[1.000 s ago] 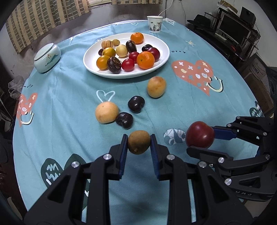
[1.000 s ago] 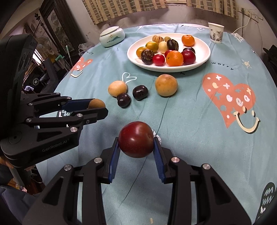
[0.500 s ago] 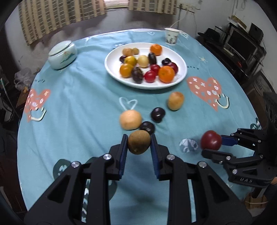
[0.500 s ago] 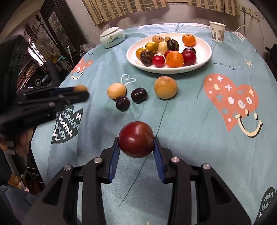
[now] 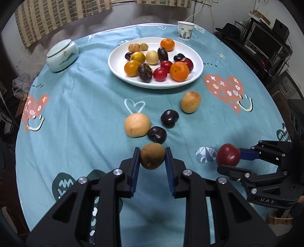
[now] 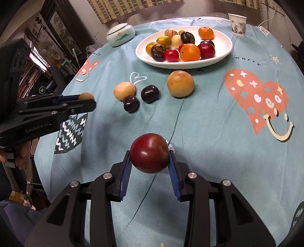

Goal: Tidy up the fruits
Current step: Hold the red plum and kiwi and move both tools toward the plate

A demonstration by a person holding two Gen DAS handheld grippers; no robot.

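Kiwi (image 5: 152, 158) clamped in left gripper (image 5: 152, 161), above tablecloth (image 5: 76, 114); red plum (image 6: 149, 155) clamped in right gripper (image 6: 150, 161). Two dark plums (image 5: 169, 118), two tan fruits (image 5: 137, 125) lie between grippers and full plate (image 5: 197, 62).

Home room, curtains (image 5: 62, 17), tablecloth (image 5: 76, 106), TV shelf (image 5: 266, 43)

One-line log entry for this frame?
left gripper: shut on kiwi | right gripper: shut on plum | plate: ahead, four fruits loose

Right gripper (image 6: 149, 158) jaws clamp a red plum (image 6: 149, 152).
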